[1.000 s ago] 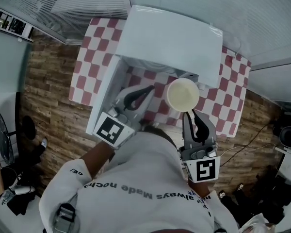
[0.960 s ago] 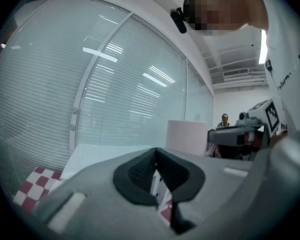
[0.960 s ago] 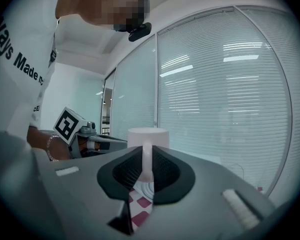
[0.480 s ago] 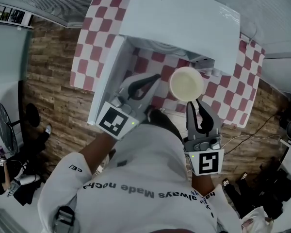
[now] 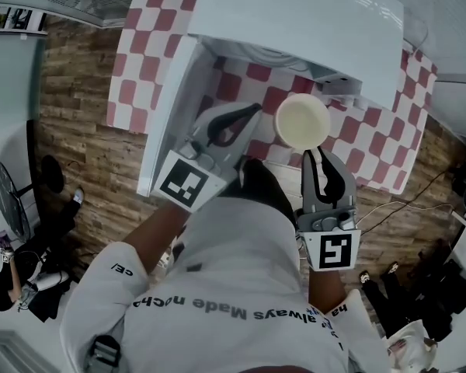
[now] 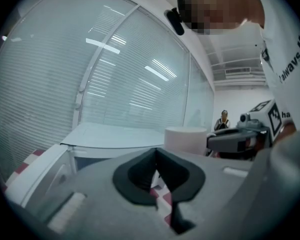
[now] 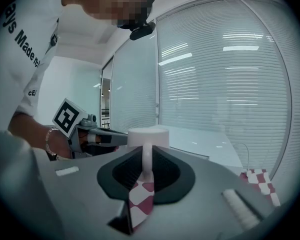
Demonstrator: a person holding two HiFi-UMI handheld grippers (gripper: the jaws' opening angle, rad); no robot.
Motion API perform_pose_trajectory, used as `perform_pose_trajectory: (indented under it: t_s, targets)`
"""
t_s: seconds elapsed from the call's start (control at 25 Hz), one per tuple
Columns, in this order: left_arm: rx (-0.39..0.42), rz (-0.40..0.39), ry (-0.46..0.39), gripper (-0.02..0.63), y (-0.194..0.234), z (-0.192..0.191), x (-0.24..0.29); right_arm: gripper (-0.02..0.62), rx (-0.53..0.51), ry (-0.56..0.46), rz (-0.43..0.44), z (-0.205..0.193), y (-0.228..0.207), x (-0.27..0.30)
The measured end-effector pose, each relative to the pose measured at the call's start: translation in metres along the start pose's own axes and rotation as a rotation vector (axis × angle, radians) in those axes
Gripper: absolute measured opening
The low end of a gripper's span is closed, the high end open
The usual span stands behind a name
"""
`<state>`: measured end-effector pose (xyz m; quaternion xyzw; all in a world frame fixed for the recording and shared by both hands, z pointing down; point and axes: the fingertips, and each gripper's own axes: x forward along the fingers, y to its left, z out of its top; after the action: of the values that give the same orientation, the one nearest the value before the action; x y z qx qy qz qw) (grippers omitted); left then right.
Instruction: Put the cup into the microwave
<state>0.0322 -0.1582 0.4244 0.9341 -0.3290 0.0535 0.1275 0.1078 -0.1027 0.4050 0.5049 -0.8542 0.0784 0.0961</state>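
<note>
A white cup (image 5: 301,120) hangs above the checkered table, in front of the white microwave (image 5: 295,23). My right gripper (image 5: 313,152) is shut on the cup's handle (image 7: 147,160); the cup (image 7: 148,136) stands upright beyond the jaws in the right gripper view. The microwave's door (image 5: 167,119) stands open at the left. My left gripper (image 5: 252,112) is shut with nothing in it, just left of the cup and in front of the oven's opening. In the left gripper view the cup (image 6: 185,140) shows to the right of the closed jaws.
The red and white checkered tablecloth (image 5: 384,138) covers the table under the microwave. Wooden floor (image 5: 78,146) lies to the left and right. Blinds and glass walls (image 7: 225,84) stand behind. A cable (image 5: 388,212) runs off the right of the table. A person (image 6: 223,120) sits far off.
Both grippers and the cup have moved a little further toward the microwave's opening. The right gripper keeps its hold on the cup's handle.
</note>
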Motion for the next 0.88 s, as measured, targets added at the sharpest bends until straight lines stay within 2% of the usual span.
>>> perform_pose_trajectory:
  t_s: [0.28,0.44,0.88]
  targets:
    - [-0.013,0.02,0.017,0.003,0.014,-0.03,0.005,0.041,-0.002,0.021,-0.015,-0.029,-0.001,0.016]
    - [-0.018,0.04,0.023,0.003,0.026,-0.043,0.004,0.041,-0.037,0.061,0.0,-0.051,0.001,0.024]
    - [-0.009,0.09,0.027,0.003,0.059,-0.076,0.015,0.04,-0.015,0.056,-0.025,-0.091,-0.002,0.061]
